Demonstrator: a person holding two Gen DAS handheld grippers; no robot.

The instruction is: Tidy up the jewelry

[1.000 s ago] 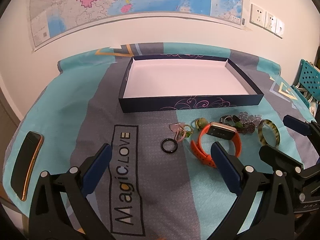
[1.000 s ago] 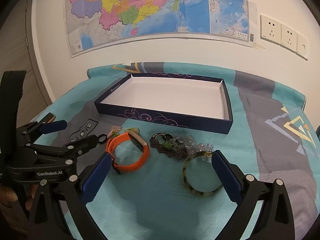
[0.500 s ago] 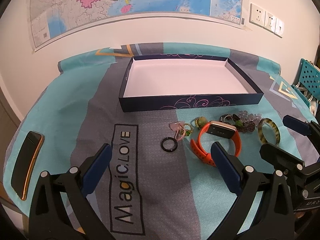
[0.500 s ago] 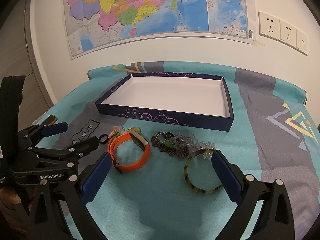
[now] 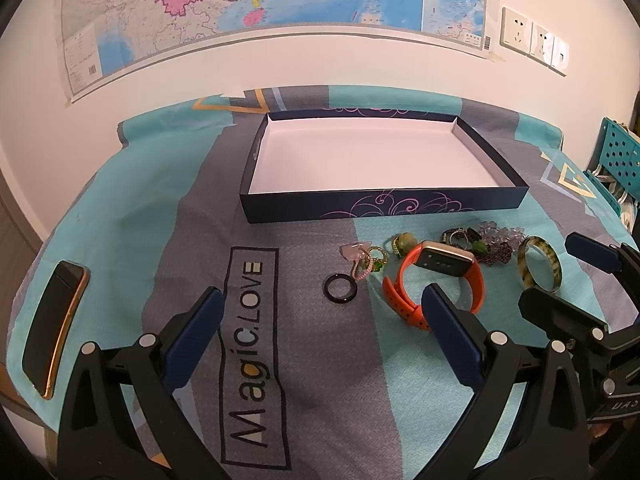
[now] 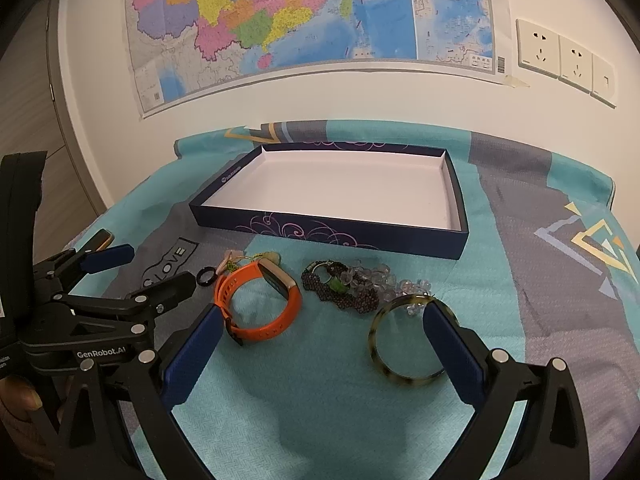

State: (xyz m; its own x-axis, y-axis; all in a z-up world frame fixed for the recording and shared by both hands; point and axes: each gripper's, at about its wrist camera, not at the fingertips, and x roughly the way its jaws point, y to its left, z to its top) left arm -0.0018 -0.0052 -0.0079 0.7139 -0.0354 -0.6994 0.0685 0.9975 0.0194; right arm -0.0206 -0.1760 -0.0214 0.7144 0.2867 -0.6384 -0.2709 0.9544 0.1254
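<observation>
An empty dark blue box [image 5: 280, 210] [image 6: 224, 216] with a white inside sits at the back of the cloth. In front of it lie an orange watch [image 5: 436, 280] [image 6: 260, 300], a black ring [image 5: 340, 289] [image 6: 207, 276], small pink and green rings [image 5: 366, 260], a dark bead bracelet with clear beads [image 5: 488, 244] [image 6: 348, 284], and a tortoiseshell bangle [image 5: 540, 264] [image 6: 404, 340]. My left gripper [image 5: 320, 320] is open and empty, short of the black ring and watch. My right gripper [image 6: 320, 336] is open and empty, between watch and bangle.
A dark phone [image 5: 52, 320] lies at the cloth's left edge. A teal perforated basket [image 5: 620, 156] stands off the right side. A wall with a map [image 6: 300, 20] and sockets [image 6: 560, 56] is behind the table. The cloth bears a "Magic.LOVE" print [image 5: 250, 348].
Both grippers have drifted slightly; the right gripper has eased back a little. No item has moved.
</observation>
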